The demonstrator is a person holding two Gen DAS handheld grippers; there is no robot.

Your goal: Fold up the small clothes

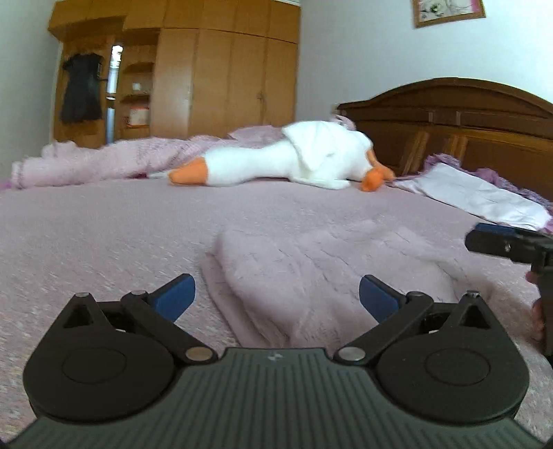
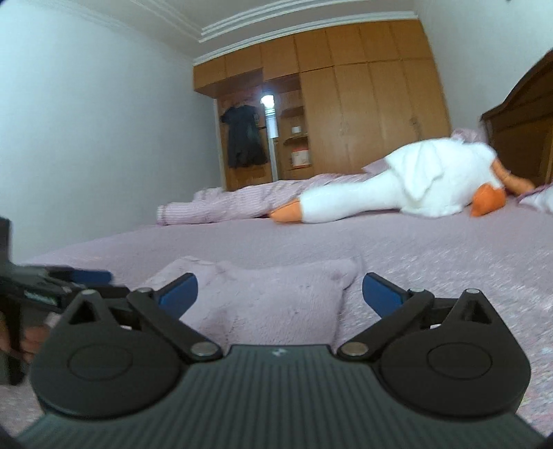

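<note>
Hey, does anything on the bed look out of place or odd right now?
Only the big white plush goose with orange beak and feet, sprawled across the lilac bedspread behind the fluffy lilac folded garment. Nothing looks spilled or damaged.

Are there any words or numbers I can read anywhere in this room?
None can be read.
The small pale mark on the left tool's body: too small to read.
The box on the wardrobe shelf: its print is blurred.
The framed picture on the wall: a drawing, no clear letters.
</note>
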